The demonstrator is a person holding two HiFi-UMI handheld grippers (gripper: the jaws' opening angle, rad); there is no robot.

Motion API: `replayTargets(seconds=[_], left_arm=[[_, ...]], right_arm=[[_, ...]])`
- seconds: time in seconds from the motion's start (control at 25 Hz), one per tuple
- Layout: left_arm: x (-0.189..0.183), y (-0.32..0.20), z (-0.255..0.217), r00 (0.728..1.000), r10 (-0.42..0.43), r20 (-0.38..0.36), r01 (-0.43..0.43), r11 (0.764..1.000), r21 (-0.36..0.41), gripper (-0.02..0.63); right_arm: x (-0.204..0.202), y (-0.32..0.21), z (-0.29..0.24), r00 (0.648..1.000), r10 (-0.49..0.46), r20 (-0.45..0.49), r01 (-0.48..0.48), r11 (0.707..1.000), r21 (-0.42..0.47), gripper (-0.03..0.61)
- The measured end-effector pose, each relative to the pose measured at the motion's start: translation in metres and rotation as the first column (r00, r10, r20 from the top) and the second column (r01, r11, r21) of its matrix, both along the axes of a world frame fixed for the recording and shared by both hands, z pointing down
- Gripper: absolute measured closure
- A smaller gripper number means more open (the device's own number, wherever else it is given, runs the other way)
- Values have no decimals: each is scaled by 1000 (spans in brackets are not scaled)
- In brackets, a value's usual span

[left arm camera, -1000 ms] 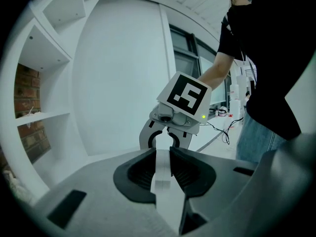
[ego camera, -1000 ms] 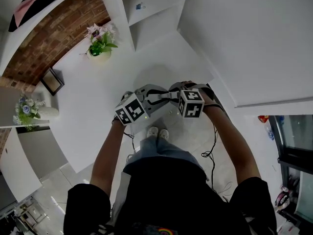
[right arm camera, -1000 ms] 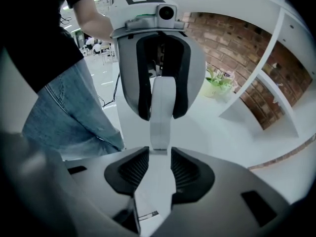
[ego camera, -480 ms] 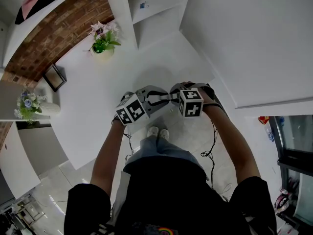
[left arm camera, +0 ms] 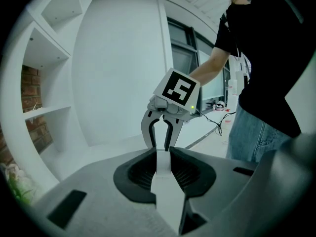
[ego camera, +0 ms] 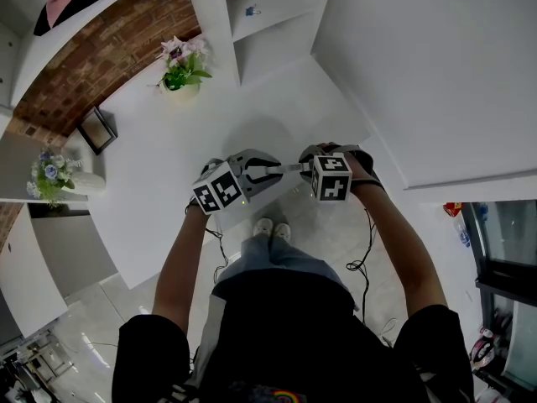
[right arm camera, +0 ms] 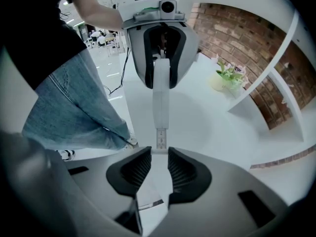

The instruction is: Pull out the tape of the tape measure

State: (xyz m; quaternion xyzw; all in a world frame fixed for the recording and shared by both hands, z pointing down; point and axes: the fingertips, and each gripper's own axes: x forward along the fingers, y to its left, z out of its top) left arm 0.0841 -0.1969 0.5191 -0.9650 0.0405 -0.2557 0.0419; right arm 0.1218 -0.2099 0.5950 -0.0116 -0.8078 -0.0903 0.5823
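Over the table's front edge my two grippers face each other. My left gripper (ego camera: 270, 171) (left arm camera: 163, 154) is shut on the white tape measure case (left arm camera: 167, 191) (right arm camera: 161, 70). A short stretch of white tape (ego camera: 289, 168) (right arm camera: 160, 112) with printed marks runs from the case to my right gripper (ego camera: 304, 166) (right arm camera: 159, 152). The right jaws have just been closing, the tape end lies between their black ribbed pads (right arm camera: 136, 169), and they are shut on it. In the left gripper view the right gripper (left arm camera: 161, 146) points straight at the case.
The white table (ego camera: 168, 175) carries a potted plant (ego camera: 182, 74), a picture frame (ego camera: 98, 130) and a flower vase (ego camera: 52, 177) at the far left. White shelves (ego camera: 268, 23) stand behind. Cables (ego camera: 362, 250) hang to the floor beside the person's legs.
My left gripper has moved left, away from the right one, and a longer stretch of tape shows between them. The right gripper has stayed in place.
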Motion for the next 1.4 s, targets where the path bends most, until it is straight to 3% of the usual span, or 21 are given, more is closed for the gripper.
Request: replayTargets(seconds=[0.24,0.84,0.96,1.08,1.2,1.32,1.4], left_arm=[[-13,3,7,1000,-8,29,8,1000,-12,531],[-74,6,17,996,-77,55,81,995,-64,529],[-87,7,24,992,-88,93,94,994,-61,529],[-99,8,24,990,-118,71,124,989,-83,529],[-113,9,32,984,-130,120,139,988,-73,531],[-124,10,31,982,-159,100,169,982,-90,529],[-131,10,35,978,-168,126,179,980,-81,531]], right_arm=[[9,-2,7,998,-16,-67,18,999,29,477],[25,-16,11,993,14,-116,-9,999,44,477],[32,-21,13,988,2,-156,7,998,56,477],[32,-23,14,990,18,-142,-12,999,41,477],[37,-28,19,984,10,-179,-2,999,45,477],[38,-30,19,986,23,-166,-18,999,29,477],[38,-34,21,982,3,-187,5,999,42,477]])
